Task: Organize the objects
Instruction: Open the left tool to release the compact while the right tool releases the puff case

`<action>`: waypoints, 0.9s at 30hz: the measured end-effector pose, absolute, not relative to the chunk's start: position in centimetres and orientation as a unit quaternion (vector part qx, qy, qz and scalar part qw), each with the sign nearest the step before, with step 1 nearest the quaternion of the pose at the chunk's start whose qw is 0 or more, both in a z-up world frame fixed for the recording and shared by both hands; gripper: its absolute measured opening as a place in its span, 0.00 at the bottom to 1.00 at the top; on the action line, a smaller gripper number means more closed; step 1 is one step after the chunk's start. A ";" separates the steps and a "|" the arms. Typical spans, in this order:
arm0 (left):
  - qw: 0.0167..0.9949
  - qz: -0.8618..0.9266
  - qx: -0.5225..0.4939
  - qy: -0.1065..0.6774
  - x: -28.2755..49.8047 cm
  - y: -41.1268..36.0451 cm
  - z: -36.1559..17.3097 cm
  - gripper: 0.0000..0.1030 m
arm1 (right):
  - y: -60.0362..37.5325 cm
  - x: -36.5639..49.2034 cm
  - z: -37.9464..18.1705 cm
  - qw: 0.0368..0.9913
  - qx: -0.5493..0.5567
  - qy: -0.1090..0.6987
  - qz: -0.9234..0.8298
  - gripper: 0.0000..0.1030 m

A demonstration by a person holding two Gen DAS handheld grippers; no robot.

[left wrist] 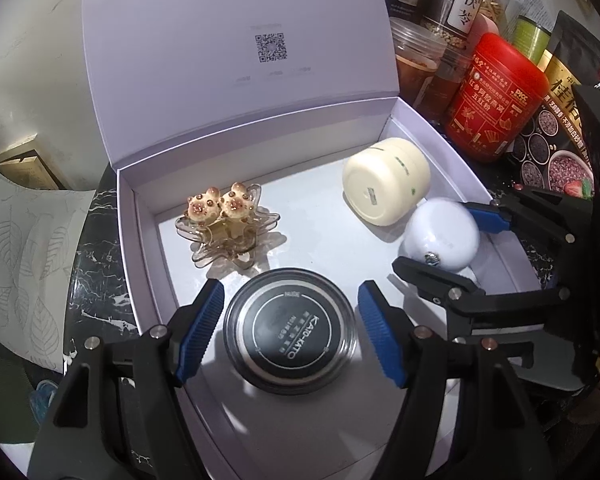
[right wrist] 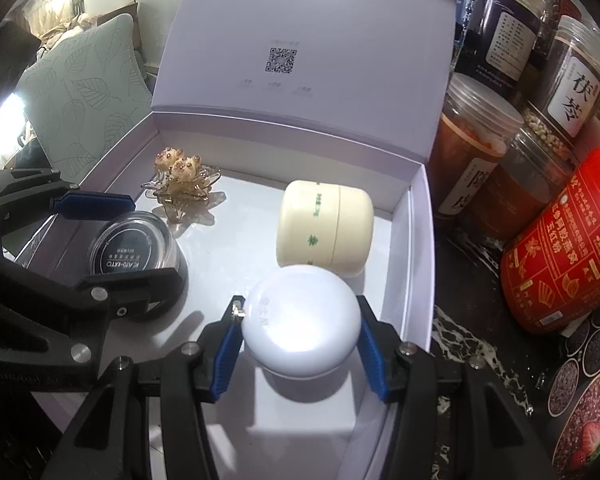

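An open white gift box (left wrist: pixel 146 236) (right wrist: pixel 418 240) holds several items. A black-lidded clear jar (left wrist: pixel 290 336) (right wrist: pixel 134 248) sits on the box floor between the open fingers of my left gripper (left wrist: pixel 290 332), with gaps on both sides. My right gripper (right wrist: pixel 300 340) is shut on a round white case (right wrist: pixel 304 320) (left wrist: pixel 442 236) resting on the box floor at the right. A cream jar (left wrist: pixel 386 180) (right wrist: pixel 324 228) lies on its side behind it. A clear hair clip with two bear figures (left wrist: pixel 224 220) (right wrist: pixel 182 184) lies at the back left.
The box lid (left wrist: pixel 240 48) stands upright behind. A red canister (left wrist: pixel 496 96) (right wrist: pixel 568 248), several clear food jars (right wrist: pixel 480 152) and a dark printed pouch (left wrist: pixel 552 140) crowd the dark marble counter right of the box. A leaf-patterned cushion (right wrist: pixel 80 92) lies to the left.
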State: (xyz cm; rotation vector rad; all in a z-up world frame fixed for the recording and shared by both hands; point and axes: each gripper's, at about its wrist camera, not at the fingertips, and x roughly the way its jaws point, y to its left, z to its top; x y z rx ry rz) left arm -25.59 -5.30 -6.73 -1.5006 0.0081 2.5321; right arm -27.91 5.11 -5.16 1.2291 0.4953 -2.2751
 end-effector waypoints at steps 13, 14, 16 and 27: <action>0.074 0.865 -0.497 0.011 -25.0 -5.5 -5.9 0.76 | 5.2 -26.6 -5.1 0.251 0.443 0.205 -0.836 0.66; 0.074 0.866 -0.495 0.010 -24.9 -5.6 -5.8 0.76 | 5.2 -26.6 -5.0 0.250 0.445 0.204 -0.836 0.66; 0.073 0.867 -0.493 0.007 -24.6 -5.7 -5.4 0.76 | 5.7 -26.4 -4.6 0.246 0.445 0.197 -0.838 0.66; 0.071 0.879 -0.472 0.001 -22.5 -5.6 -2.4 0.76 | 7.0 -24.7 -1.5 0.228 0.430 0.189 -0.853 0.66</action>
